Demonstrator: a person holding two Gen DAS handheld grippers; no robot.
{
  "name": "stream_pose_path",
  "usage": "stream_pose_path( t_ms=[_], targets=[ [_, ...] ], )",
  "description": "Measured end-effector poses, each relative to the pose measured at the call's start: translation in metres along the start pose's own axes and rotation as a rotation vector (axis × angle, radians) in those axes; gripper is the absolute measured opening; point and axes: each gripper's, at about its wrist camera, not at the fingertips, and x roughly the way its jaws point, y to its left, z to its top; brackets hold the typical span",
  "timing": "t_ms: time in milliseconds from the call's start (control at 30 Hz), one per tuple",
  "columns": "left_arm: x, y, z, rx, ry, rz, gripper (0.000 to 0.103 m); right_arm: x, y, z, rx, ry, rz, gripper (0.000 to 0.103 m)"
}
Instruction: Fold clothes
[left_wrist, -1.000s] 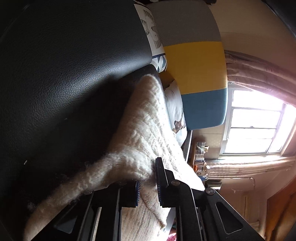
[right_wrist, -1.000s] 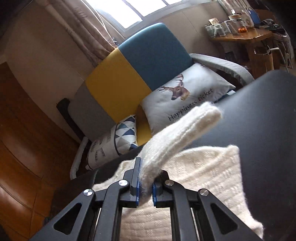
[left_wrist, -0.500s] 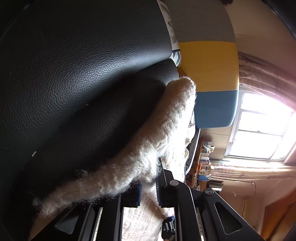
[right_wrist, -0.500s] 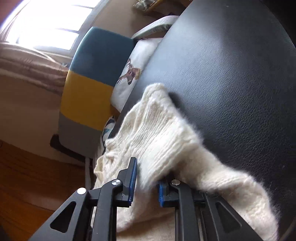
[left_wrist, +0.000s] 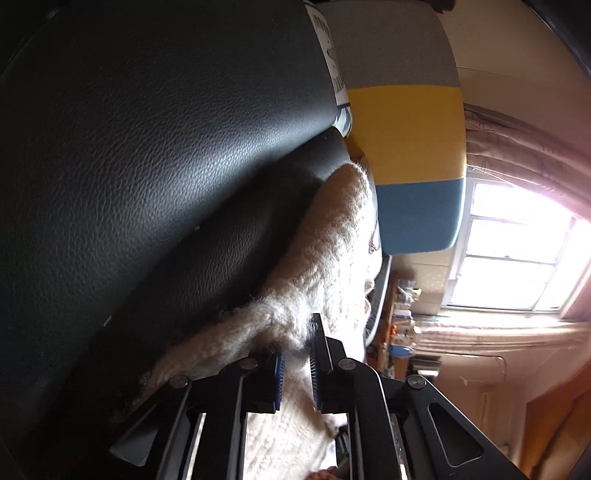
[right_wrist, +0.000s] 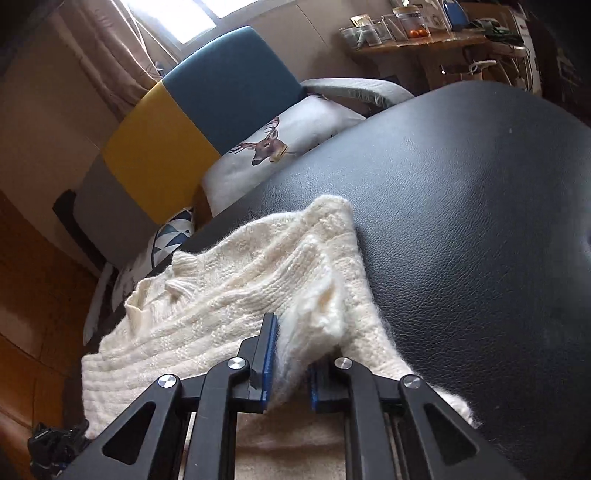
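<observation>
Clearly a home, a lived-in sitting room. At 11 o'clock, an armchair (right_wrist: 177, 125) banded blue, yellow and grey, with a deer-print cushion (right_wrist: 284, 147) on its seat. Behind, a curtained window (right_wrist: 173, 14) letting in daylight. At 1 o'clock, a wooden side table (right_wrist: 424, 40) crowded with jars and glasses. In front, a black leather-look worktop (right_wrist: 461, 221).

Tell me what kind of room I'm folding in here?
Most likely a home living room: a colour-block armchair with a deer-print cushion, a curtained window and a cluttered wooden side table. The cream sweater lies on black leather.
</observation>
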Motion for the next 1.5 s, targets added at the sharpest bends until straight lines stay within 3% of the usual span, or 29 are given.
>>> stream_pose_path(
  t_ms=[133, 200, 233, 300, 367, 533, 633, 700, 733, 767, 900, 1000, 1133, 1167, 1433, 1500],
  targets=[
    [-0.024, -0.001, -0.007, 0.067, 0.005, 0.002, 0.014, -0.021, -0.01, 0.01, 0.056, -0.079, -0.081, 0.018],
    [-0.04, 0.0, -0.006, 0.095, -0.036, 0.018, 0.014, -0.037, -0.015, 0.015, 0.097, -0.138, -0.098, 0.02],
    [-0.045, -0.001, -0.004, 0.104, -0.058, 0.028, 0.014, -0.046, -0.015, 0.017, 0.105, -0.166, -0.092, 0.022],
    [-0.055, -0.003, 0.001, 0.121, -0.096, 0.047, 0.026, -0.055, -0.002, 0.019, 0.078, -0.177, -0.018, 0.025],
    [-0.043, -0.012, 0.006, 0.167, -0.079, 0.073, 0.05, -0.051, 0.025, 0.018, -0.003, -0.115, 0.07, 0.028],
    [-0.003, -0.039, 0.019, 0.294, -0.013, 0.14, 0.061, -0.019, 0.089, 0.003, -0.173, 0.053, 0.2, 0.028],
    [0.021, -0.055, 0.027, 0.369, 0.027, 0.181, 0.058, 0.005, 0.104, -0.008, -0.209, 0.098, 0.182, 0.028],
    [0.037, -0.066, 0.032, 0.42, 0.053, 0.208, 0.017, 0.019, 0.102, -0.013, -0.218, 0.118, 0.136, 0.028],
    [0.045, -0.072, 0.035, 0.445, 0.067, 0.222, 0.012, 0.027, 0.098, -0.017, -0.225, 0.125, 0.102, 0.028],
    [0.045, -0.07, 0.034, 0.459, 0.051, 0.233, 0.011, 0.033, 0.091, -0.021, -0.242, 0.122, 0.08, 0.028],
    [0.026, -0.044, 0.023, 0.469, 0.039, 0.215, 0.01, 0.036, 0.071, -0.023, -0.217, 0.097, 0.159, 0.022],
    [0.033, -0.051, 0.025, 0.487, 0.064, 0.185, 0.016, 0.036, 0.07, -0.023, -0.219, 0.098, 0.172, 0.022],
    [0.033, -0.064, 0.047, 0.472, 0.054, 0.177, 0.052, 0.036, 0.065, -0.02, -0.19, 0.096, 0.208, 0.024],
    [0.037, -0.067, 0.054, 0.468, 0.059, 0.164, 0.054, 0.036, 0.063, -0.019, -0.183, 0.096, 0.216, 0.024],
    [0.085, -0.085, 0.086, 0.49, 0.162, 0.096, 0.054, 0.036, 0.059, -0.017, -0.153, 0.099, 0.252, 0.024],
    [0.093, -0.092, 0.083, 0.537, 0.182, 0.101, 0.046, 0.036, 0.058, -0.016, -0.147, 0.1, 0.258, 0.024]
  ],
)
